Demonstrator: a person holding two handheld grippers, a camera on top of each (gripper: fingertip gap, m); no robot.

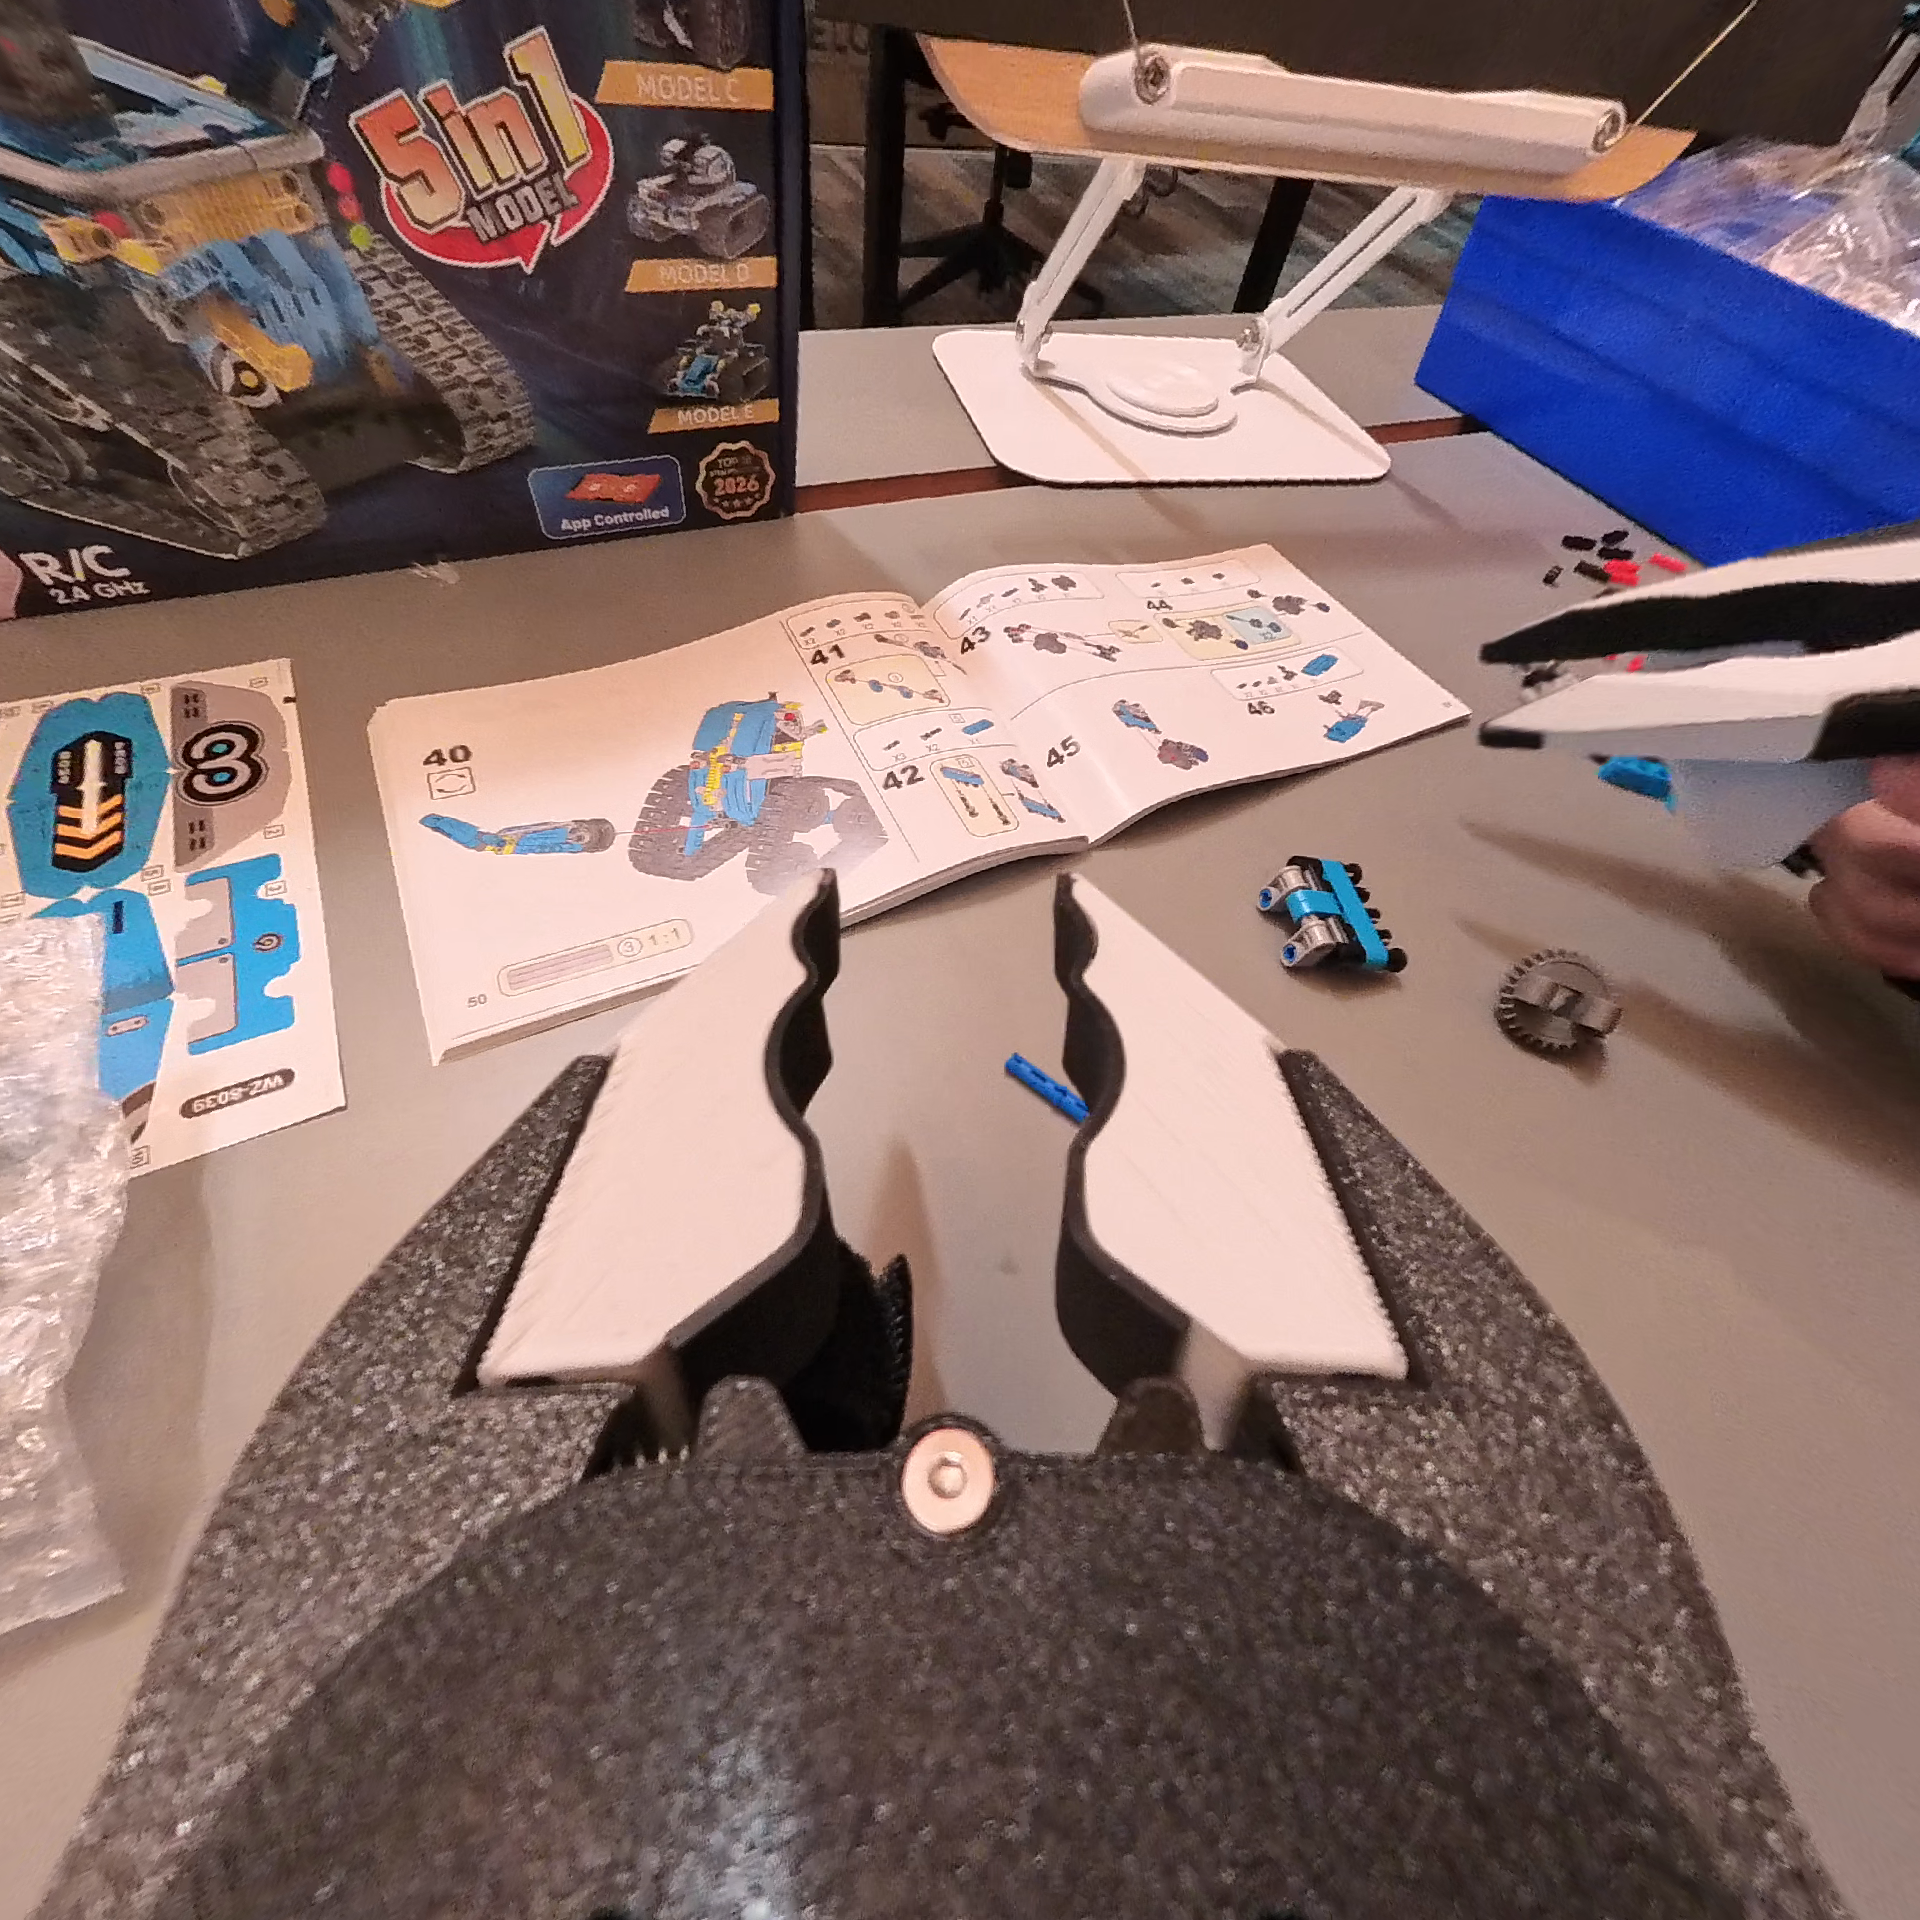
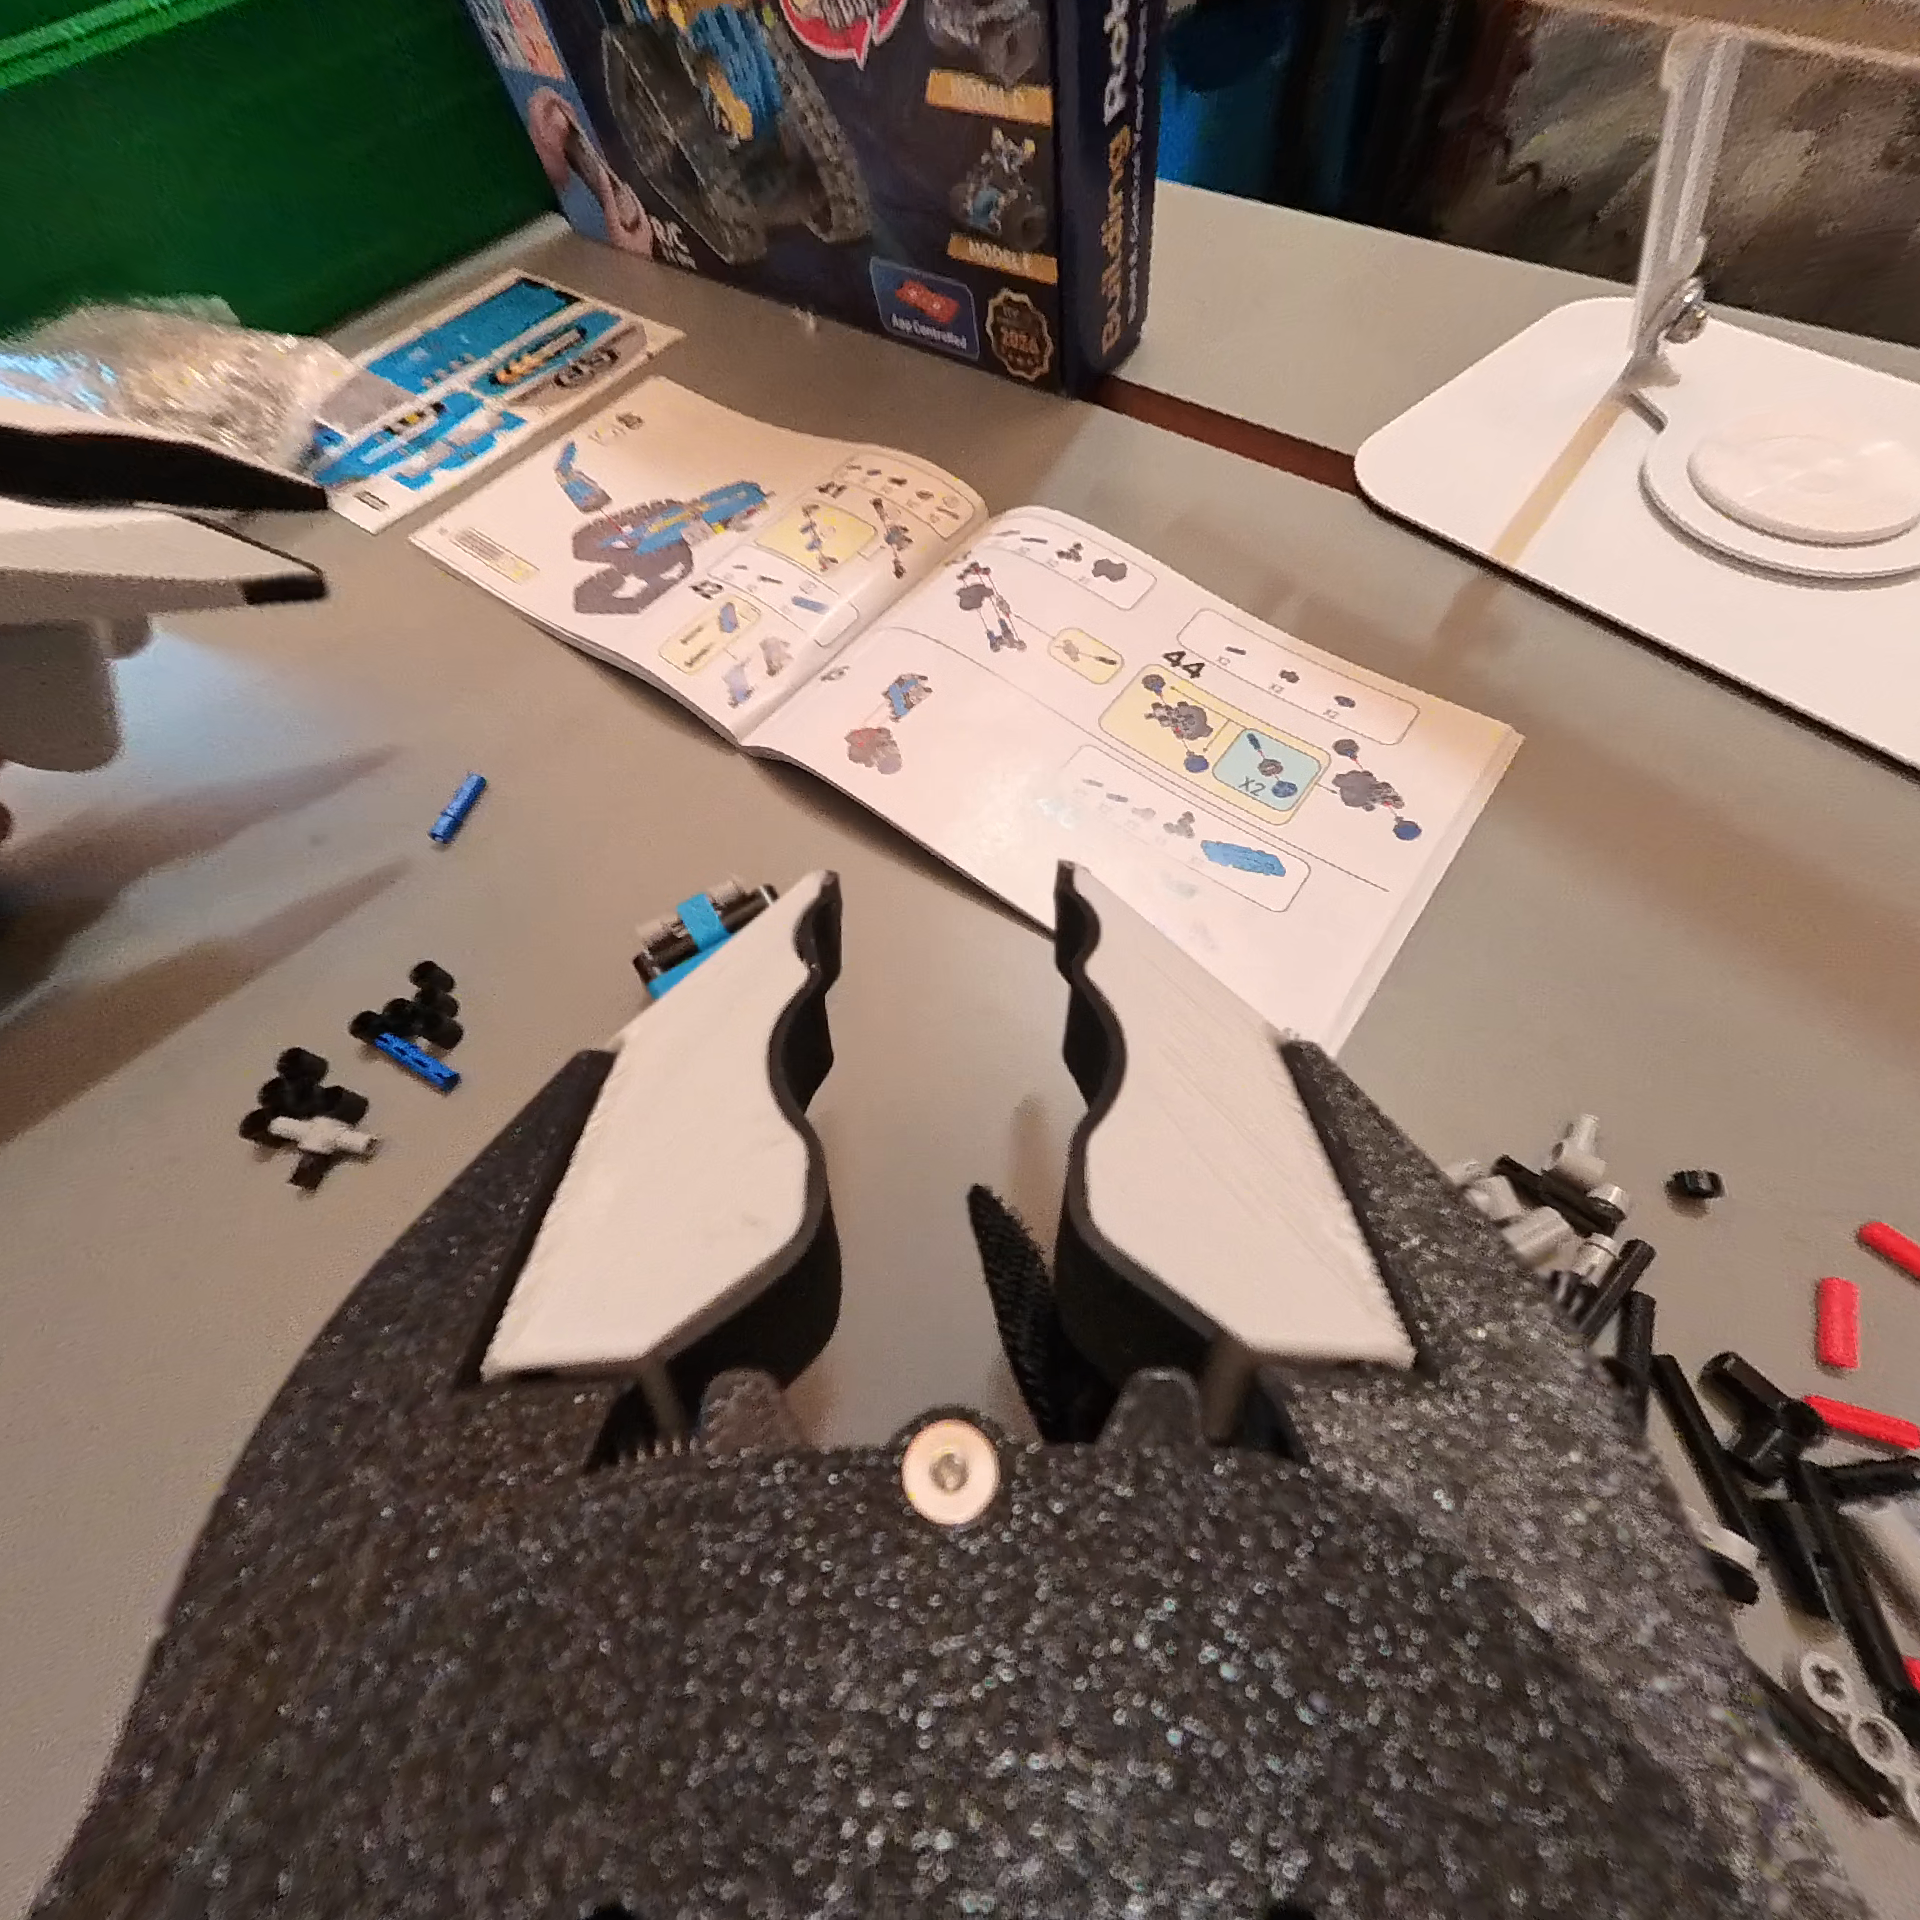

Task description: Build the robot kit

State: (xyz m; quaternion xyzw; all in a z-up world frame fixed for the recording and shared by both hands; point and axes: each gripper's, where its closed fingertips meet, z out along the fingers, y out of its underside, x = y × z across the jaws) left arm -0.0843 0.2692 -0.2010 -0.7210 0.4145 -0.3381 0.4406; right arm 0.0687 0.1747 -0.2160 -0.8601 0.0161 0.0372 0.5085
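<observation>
My left gripper (image 1: 948, 894) is open and empty, held above the grey table (image 1: 1247, 1195). A small blue pin (image 1: 1044, 1086) lies on the table below the gap between its fingers. Its tips point at an open instruction booklet (image 1: 831, 748). My right gripper (image 2: 948, 894) is open and empty, low over the table near the booklet's (image 2: 1039, 707) front edge. A small blue and black brick assembly (image 2: 696, 930) lies just left of its left finger, partly hidden; it also shows in the left wrist view (image 1: 1330, 914). The right gripper (image 1: 1488, 694) enters that view from the right.
A toy kit box (image 1: 395, 260) stands at the back. A sticker sheet (image 1: 177, 904) and plastic bag (image 1: 42, 1247) lie left. A white stand (image 1: 1164, 405) and blue box (image 1: 1683, 343) sit behind. A grey gear (image 1: 1558, 1003), black pins (image 2: 410, 1023) and a pile of parts (image 2: 1766, 1403) are loose.
</observation>
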